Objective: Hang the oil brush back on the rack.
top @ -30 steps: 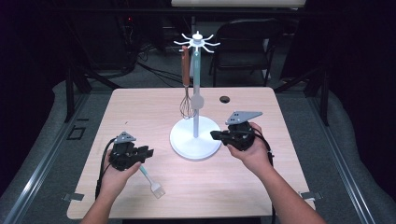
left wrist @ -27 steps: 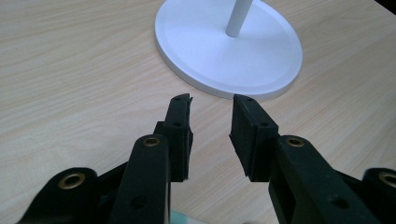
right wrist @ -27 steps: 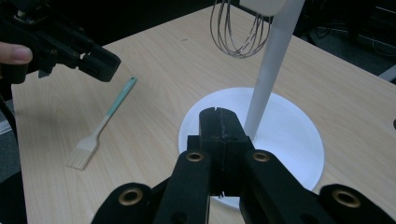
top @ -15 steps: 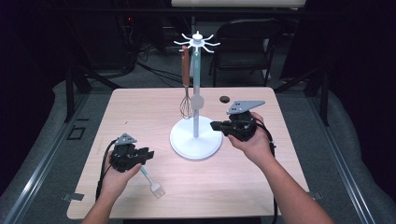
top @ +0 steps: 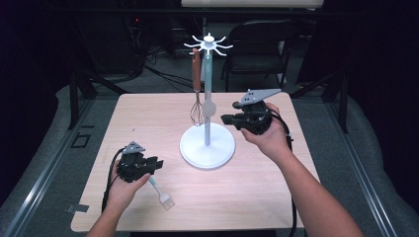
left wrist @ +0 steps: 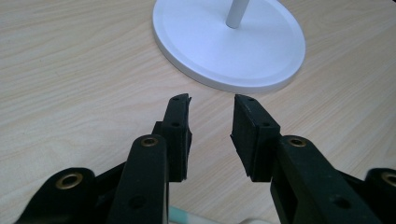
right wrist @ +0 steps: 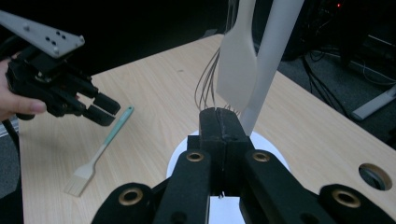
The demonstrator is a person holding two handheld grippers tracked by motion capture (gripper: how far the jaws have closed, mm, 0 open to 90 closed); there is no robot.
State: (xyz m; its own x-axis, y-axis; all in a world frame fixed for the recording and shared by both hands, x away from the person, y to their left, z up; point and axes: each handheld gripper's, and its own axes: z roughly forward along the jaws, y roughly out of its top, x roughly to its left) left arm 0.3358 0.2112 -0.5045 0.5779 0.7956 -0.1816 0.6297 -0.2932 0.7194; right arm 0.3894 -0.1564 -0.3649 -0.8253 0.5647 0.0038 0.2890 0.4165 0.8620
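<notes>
Two grippers are seen: the left gripper (top: pixel 157 163), half open and empty, and the right gripper (top: pixel 226 118), shut on nothing, raised beside the stand (top: pixel 207 146). One whisk (top: pixel 197 112) is hung there; a pale spatula (right wrist: pixel 237 65) is revealed by the right gripper view. One brush (top: pixel 161 194) lies at the left gripper's five o'clock, bristles toward five o'clock, handle toward eleven.

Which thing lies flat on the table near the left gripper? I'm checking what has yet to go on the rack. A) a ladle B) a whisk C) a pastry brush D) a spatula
C: the pastry brush lies flat on the table beside the left gripper, while the whisk hangs on the rack.
</notes>
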